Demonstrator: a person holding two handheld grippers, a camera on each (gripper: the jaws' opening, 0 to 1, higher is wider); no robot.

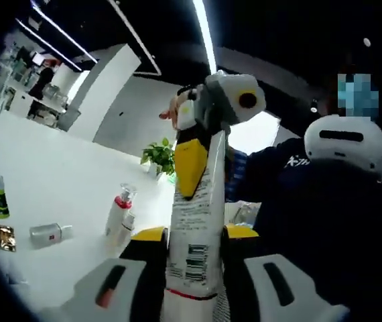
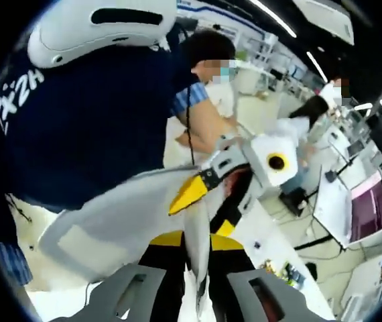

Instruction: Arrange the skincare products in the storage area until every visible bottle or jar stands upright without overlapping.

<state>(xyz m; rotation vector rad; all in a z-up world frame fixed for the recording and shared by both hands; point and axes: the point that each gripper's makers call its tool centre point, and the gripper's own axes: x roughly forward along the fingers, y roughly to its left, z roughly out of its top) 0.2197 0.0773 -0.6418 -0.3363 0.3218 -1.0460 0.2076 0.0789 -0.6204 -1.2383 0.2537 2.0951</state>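
My left gripper (image 1: 192, 258) is clamped on a white tube (image 1: 194, 228) of skincare product, held up off the table. My right gripper (image 2: 198, 268) pinches the same tube (image 2: 196, 248) edge-on, and its yellow tips meet the tube's far end in the left gripper view. The tube looks light and soft, likely to buckle mid-body; I would hold it near the stiff crimped end or cap. Beyond, on the white table (image 1: 50, 174), a red-capped bottle (image 1: 118, 212) stands, and a small clear bottle (image 1: 49, 232) lies on its side.

R tongs (image 2: 194, 268) clamp tube (image 2: 196, 241), L tongs (image 2: 201, 181) pinch top
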